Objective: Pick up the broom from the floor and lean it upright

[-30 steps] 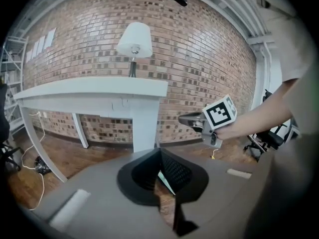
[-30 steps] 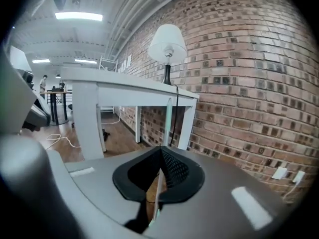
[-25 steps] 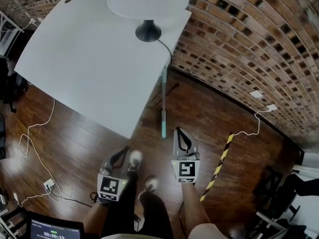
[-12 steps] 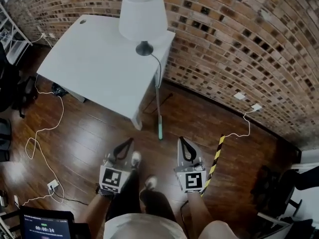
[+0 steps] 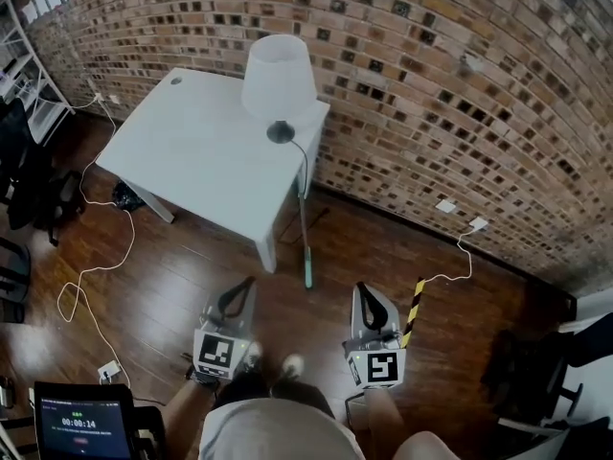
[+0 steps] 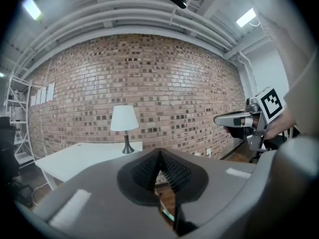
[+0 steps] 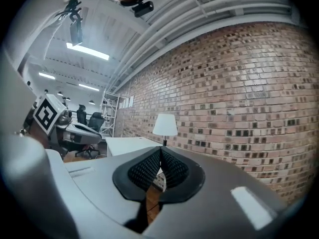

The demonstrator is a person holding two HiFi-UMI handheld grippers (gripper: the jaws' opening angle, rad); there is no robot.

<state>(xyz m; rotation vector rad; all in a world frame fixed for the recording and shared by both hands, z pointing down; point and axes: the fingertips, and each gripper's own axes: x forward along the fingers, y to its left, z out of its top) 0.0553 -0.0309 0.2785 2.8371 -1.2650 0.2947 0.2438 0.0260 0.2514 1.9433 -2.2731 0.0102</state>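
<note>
The broom (image 5: 305,242) is a thin pole with a teal end (image 5: 307,274) pointing toward me. It runs from the right corner of the white table (image 5: 201,161) and appears to lean there, close to the brick wall. No gripper touches it. In the head view my left gripper (image 5: 247,284) hangs shut and empty in front of my feet, left of the pole's end. My right gripper (image 5: 361,288) is shut and empty too, to the right of that end. Each gripper view shows closed jaws, left gripper (image 6: 159,153) and right gripper (image 7: 160,151), aimed almost level at the wall.
A white lamp (image 5: 278,80) stands on the table's far right corner, its cord dropping past the edge. White cables (image 5: 91,257) trail over the wooden floor at left. A yellow-black striped strip (image 5: 415,300) lies beside my right gripper. Office chairs (image 5: 24,175) stand far left.
Both grippers have risen, still shut and empty. The head view has pulled up and back, so table, lamp and wall look smaller. The broom has stayed where it was.
</note>
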